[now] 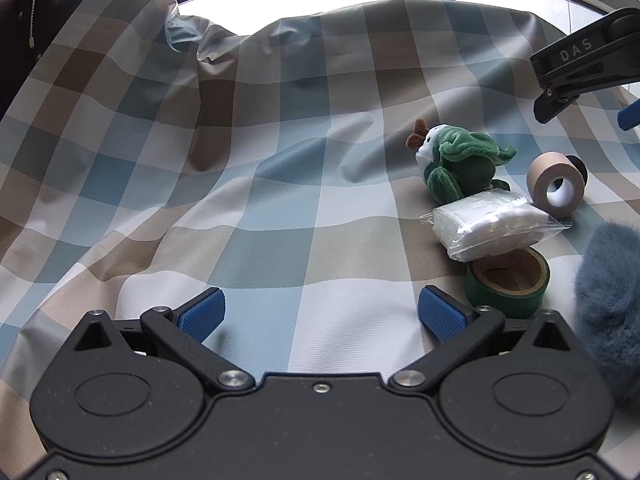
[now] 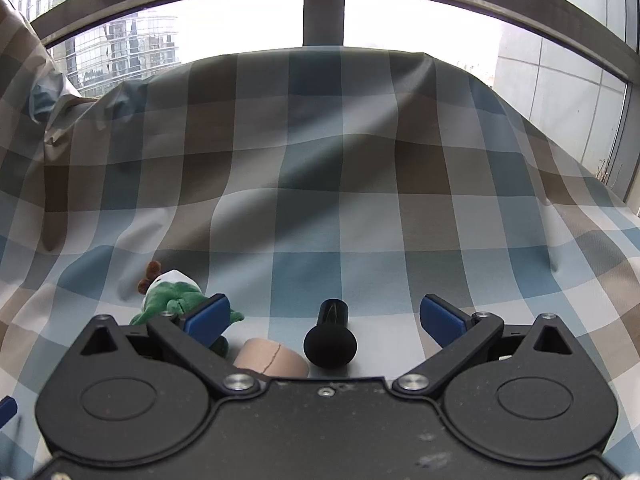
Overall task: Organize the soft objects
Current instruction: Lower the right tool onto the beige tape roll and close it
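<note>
Left gripper wide, empty, low over the checked cloth. Right gripper wide, empty, above the black knob. Plush lies right, touching the wipes pack. Likely approach step; next, reach right and close on plush.

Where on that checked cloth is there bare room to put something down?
Left of the frog toy, the cloth is bare up to its raised fold. It is crowded on the right: packet, green tape, tan tape, blue fluffy thing.
</note>
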Demonstrator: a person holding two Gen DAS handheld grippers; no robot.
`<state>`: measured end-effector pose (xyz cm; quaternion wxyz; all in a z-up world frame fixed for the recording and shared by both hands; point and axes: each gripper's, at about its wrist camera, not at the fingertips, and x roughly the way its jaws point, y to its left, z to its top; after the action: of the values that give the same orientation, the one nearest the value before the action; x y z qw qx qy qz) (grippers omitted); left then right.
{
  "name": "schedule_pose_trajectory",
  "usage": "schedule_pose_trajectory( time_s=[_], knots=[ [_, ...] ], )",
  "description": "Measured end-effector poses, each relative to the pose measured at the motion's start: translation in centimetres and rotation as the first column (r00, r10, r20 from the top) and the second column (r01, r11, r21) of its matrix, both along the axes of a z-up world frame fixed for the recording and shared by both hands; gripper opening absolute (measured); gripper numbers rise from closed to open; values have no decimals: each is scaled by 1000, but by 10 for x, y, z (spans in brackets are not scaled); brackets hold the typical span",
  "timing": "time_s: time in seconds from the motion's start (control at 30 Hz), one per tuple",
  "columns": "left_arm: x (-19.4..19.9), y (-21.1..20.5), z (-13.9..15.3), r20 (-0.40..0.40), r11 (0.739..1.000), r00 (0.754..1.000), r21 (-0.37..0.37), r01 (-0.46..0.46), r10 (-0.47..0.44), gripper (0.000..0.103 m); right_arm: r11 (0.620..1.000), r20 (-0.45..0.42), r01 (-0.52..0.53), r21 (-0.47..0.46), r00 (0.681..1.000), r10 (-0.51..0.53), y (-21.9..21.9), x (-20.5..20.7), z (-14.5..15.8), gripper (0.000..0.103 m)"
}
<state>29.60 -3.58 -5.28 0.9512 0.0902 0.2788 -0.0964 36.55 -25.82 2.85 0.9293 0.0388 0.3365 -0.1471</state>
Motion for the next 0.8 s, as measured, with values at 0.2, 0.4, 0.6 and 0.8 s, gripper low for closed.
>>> schedule_pose_trajectory(
  time_s=[0.2,0.4,0.6,0.8],
  knots=[
    [0,2,0,-6,1000,1000,-16,1,-1,101,1000,-130,-20,-13,991,18,-1,-2,-20,98],
    [1,2,0,-9,1000,1000,-21,1,-1,101,999,-176,-23,-23,984,18,-15,-43,-22,98],
    [2,2,0,-11,1000,1000,-24,1,-1,101,999,-136,22,38,991,-16,-25,-56,-7,99],
    [1,3,-1,-12,1000,1000,-28,1,-1,101,995,-160,-48,88,985,62,-2,-42,-10,93]
  ],
)
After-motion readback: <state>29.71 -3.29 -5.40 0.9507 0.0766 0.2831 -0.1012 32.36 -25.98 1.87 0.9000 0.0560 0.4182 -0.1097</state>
